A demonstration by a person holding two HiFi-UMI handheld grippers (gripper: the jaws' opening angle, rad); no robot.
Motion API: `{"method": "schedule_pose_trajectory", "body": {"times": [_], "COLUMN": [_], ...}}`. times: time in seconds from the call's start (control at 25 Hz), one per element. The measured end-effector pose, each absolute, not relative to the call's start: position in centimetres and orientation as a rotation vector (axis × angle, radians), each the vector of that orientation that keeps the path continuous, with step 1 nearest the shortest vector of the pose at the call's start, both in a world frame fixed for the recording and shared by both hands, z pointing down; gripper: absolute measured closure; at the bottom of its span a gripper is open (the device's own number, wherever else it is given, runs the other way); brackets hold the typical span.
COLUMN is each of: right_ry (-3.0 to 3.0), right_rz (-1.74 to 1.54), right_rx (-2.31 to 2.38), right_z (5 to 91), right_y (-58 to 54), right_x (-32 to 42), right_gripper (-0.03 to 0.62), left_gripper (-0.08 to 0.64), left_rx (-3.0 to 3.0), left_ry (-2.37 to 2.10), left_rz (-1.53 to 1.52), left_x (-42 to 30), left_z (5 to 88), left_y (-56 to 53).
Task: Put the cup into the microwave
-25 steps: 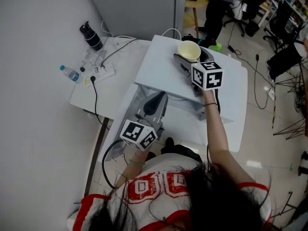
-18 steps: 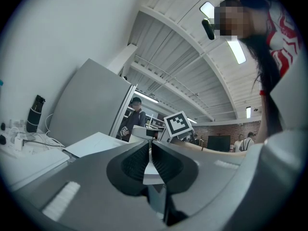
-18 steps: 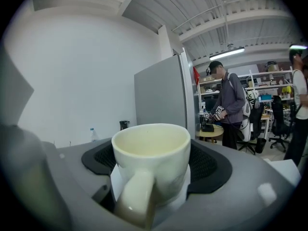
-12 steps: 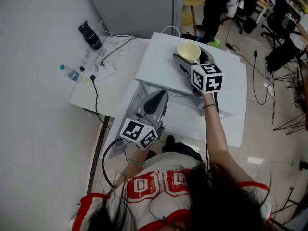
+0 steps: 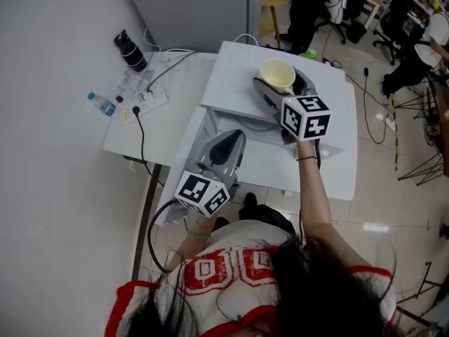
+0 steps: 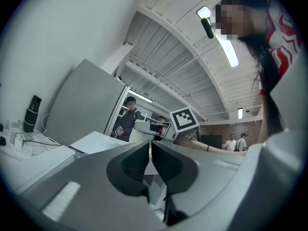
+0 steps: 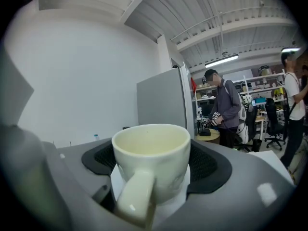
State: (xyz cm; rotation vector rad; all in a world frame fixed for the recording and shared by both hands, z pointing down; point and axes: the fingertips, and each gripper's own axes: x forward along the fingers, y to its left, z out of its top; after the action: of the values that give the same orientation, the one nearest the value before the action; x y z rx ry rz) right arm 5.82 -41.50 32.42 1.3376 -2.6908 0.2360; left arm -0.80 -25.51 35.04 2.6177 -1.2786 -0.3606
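A cream cup (image 5: 277, 74) with a handle is held upright in my right gripper (image 5: 282, 93), above the top of the white microwave (image 5: 231, 83). In the right gripper view the cup (image 7: 151, 155) fills the space between the black pads (image 7: 209, 165), handle towards the camera, and looks empty. My left gripper (image 5: 229, 144) sits lower, at the microwave's front, beside a white panel (image 5: 184, 163) that slants out to the left. In the left gripper view its jaws (image 6: 150, 160) stand almost together with only a thin slit, and nothing shows between them.
A white table (image 5: 158, 135) to the left carries a black bottle (image 5: 130, 51), a small water bottle (image 5: 102, 106), a power strip (image 5: 149, 104) and cables. A person (image 5: 312, 5) and office chairs (image 5: 393, 20) are behind the microwave, with cables on the floor.
The right gripper and cup have stayed over the microwave top with barely any shift. The left gripper has not moved. The head view has drifted slightly.
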Motion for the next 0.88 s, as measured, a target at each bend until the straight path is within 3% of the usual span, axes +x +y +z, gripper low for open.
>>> {"method": "schedule_pose_trajectory", "body": {"times": [0.88], "right_ry": [-2.630], "right_rz": [0.196], "right_rx": [1.521], "right_z": [31.6], "right_y": [-29.3], "right_x": [4.5], "right_gripper": [0.150], "left_gripper": [0.558], "left_rx": [2.760], "left_ry": [-1.057], "left_rz": [-0.367], "left_x": [-2.4], "left_z": [33.9], "left_y": [-16.3]}}
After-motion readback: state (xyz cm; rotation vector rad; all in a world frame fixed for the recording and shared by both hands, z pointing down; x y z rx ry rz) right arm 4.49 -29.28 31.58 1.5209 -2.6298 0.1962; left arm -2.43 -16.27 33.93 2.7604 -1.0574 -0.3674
